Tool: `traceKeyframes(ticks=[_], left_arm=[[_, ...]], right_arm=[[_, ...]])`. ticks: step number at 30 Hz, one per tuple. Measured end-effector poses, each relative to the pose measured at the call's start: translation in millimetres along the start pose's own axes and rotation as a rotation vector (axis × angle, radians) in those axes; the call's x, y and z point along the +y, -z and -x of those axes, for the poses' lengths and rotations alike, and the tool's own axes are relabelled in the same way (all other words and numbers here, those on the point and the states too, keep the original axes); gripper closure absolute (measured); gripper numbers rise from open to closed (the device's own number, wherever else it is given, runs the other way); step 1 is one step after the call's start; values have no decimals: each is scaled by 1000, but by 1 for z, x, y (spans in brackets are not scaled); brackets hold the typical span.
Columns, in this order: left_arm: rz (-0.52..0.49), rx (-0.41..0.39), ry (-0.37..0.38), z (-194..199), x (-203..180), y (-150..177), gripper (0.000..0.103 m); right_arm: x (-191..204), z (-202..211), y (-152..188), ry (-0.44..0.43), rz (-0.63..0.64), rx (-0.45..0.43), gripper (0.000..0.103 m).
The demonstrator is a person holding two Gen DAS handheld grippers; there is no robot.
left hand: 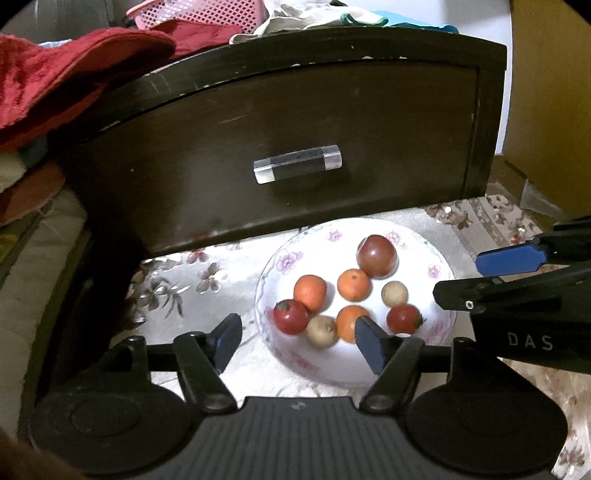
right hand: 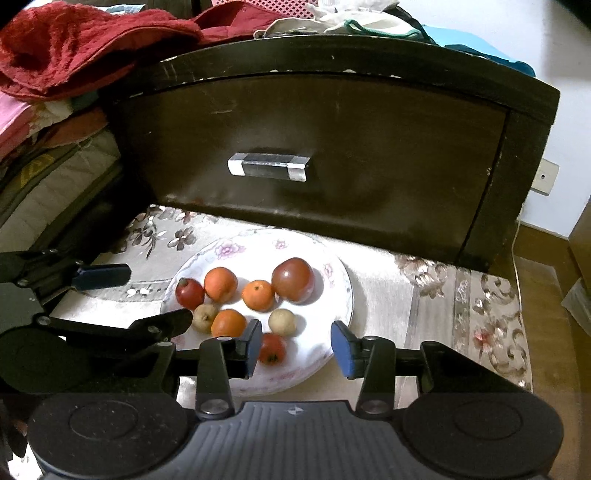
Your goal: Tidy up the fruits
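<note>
A white floral plate (left hand: 436, 258) (right hand: 332, 291) lies on a patterned cloth and holds several fruits: a big dark red apple (left hand: 376, 255) (right hand: 293, 279), three oranges (left hand: 353, 284) (right hand: 258, 294), two small red fruits (left hand: 290, 316) (right hand: 189, 292) and two pale brown round fruits (left hand: 394, 293) (right hand: 282, 321). My left gripper (left hand: 299, 341) is open, low over the plate's near left part. My right gripper (right hand: 295, 349) is open over the plate's near edge, next to a small red fruit (right hand: 272, 349). Each gripper shows in the other's view (left hand: 506, 258) (right hand: 103, 275).
A dark wooden drawer front (left hand: 295, 147) (right hand: 314, 147) with a clear handle (left hand: 297, 163) (right hand: 269, 166) stands right behind the plate. Red towels (left hand: 55, 70) (right hand: 74, 44) and clothes are piled on top and to the left. A pink basket (left hand: 207, 14) sits at the back.
</note>
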State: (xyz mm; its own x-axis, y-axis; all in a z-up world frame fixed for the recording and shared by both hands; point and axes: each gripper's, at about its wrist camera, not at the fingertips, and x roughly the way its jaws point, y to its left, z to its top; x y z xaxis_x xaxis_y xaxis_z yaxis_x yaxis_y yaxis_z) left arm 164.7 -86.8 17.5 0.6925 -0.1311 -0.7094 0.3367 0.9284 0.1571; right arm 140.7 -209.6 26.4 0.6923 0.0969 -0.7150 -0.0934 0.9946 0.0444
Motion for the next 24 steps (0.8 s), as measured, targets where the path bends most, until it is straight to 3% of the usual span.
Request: traceKeyframes(ticks=[6, 14, 19, 24], left_arm=[[-1, 4, -38, 15, -5, 13, 25], [65, 34, -9, 30, -1, 31, 25], [89, 28, -30, 40, 0, 41, 11], [102, 28, -47, 50, -1, 51, 8]], right_arm=[[5, 11, 12, 0, 2, 9, 64], [11, 25, 25, -6, 2, 20, 63], [14, 36, 31, -12, -6, 20, 63], [18, 46, 39, -20, -9, 21, 62]])
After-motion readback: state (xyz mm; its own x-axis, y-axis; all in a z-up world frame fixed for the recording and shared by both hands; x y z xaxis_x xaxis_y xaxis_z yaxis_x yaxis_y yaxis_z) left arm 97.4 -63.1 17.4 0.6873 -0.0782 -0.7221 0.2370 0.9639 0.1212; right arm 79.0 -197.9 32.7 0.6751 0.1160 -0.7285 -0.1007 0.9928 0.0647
